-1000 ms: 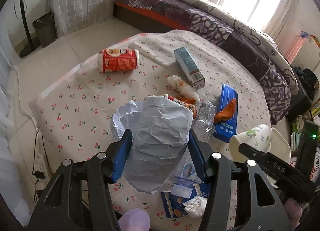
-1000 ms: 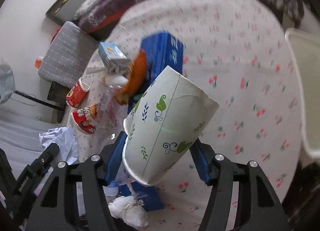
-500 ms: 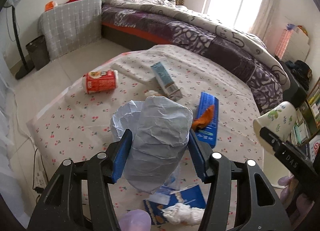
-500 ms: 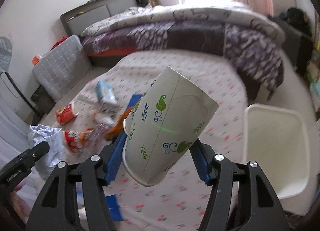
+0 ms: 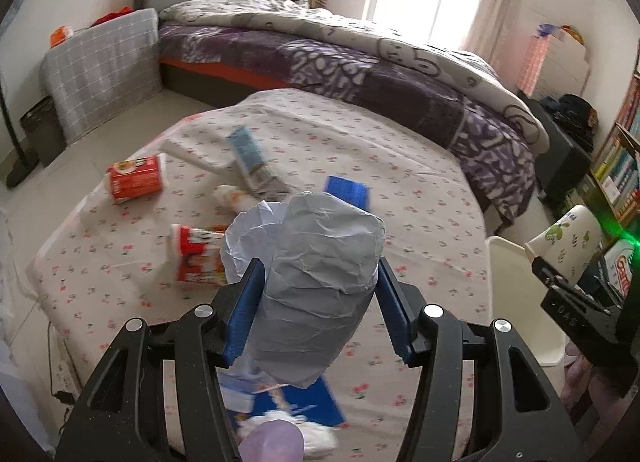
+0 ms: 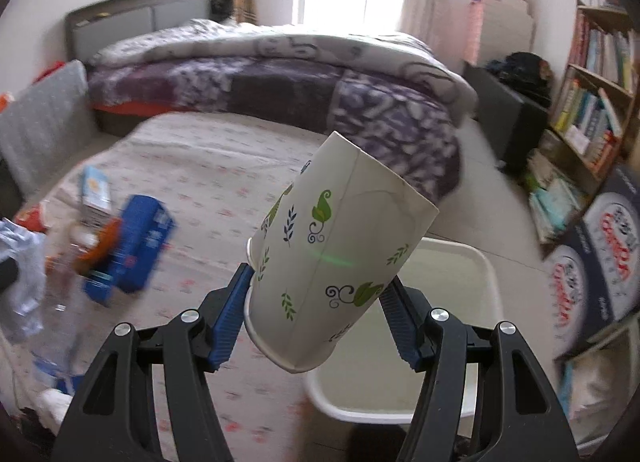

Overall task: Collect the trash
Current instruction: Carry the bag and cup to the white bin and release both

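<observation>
Right gripper (image 6: 316,310) has carried the paper cup (image 6: 340,262) from the table to above the white bin (image 6: 486,278)

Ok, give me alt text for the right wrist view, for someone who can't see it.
The right tongs grip a leaf-patterned paper cup, tilted, above a white bin beside a table in a floral cloth. Blurred litter, including a blue box, lies at the left; a bed stands behind.

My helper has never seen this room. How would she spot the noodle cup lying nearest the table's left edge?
Start at the round table with the cherry-print cloth, in front of the bed. Near its left edge a red noodle cup lies on its side, alone. The other red pack lies closer, partly behind the crumpled paper in the left gripper.
</observation>
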Motion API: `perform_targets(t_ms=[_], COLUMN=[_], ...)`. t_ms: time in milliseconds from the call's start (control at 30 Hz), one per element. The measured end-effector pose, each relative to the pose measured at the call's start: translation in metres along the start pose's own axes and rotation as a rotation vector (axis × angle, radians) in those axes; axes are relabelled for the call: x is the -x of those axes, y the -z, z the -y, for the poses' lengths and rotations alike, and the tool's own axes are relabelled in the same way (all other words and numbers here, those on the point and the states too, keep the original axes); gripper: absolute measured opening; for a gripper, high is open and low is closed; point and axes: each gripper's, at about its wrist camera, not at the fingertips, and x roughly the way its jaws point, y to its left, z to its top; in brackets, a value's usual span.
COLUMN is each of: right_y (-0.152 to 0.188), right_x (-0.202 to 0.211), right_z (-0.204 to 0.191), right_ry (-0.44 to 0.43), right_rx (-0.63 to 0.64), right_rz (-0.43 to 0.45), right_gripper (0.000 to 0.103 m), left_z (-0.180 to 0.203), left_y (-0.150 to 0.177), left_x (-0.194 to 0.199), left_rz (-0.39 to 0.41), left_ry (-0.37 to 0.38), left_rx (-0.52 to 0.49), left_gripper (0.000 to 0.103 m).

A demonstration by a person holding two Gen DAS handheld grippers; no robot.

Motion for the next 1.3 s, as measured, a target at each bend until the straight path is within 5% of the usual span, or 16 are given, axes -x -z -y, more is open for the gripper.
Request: perform_targets(t_ms=[333, 567, 833, 1167, 1300], right_y=[-0.006, -0.015, -0.021, -0.022, -0.018], right_x=[0.008, 0.021, 0.026, 0.041, 0.042], right_z=[0.062, 0.106, 0.152, 0.2, 0.217], right_ry=[0.105, 0.121, 0.015, 0.041, 0.057], right_rx=[-0.14, -0.263, -0.428, -0.583, -0.635], right_rz=[0.001, 0.022, -0.014, 0.051, 0.053], right_gripper=[0.088, 0.092, 0.096, 0.096, 0.096], left_z=[0.074, 0.129, 0.176, 0.231, 0.252], left_y=[0.0, 0.003, 0.008, 0.009, 0.013], left_x=[-0.011, -0.019, -0.039, -0.051, -0.051], left_rz=[-0.034, -0.058, -0.112, -0.156, -0.158], left_ry=[0.118, 0.156, 0.206, 0.277, 0.307], left_rx=[-0.098, -0.188, -0.217, -0.261, -0.294], left_gripper=[0.054, 0.054, 0.054, 0.055, 0.065])
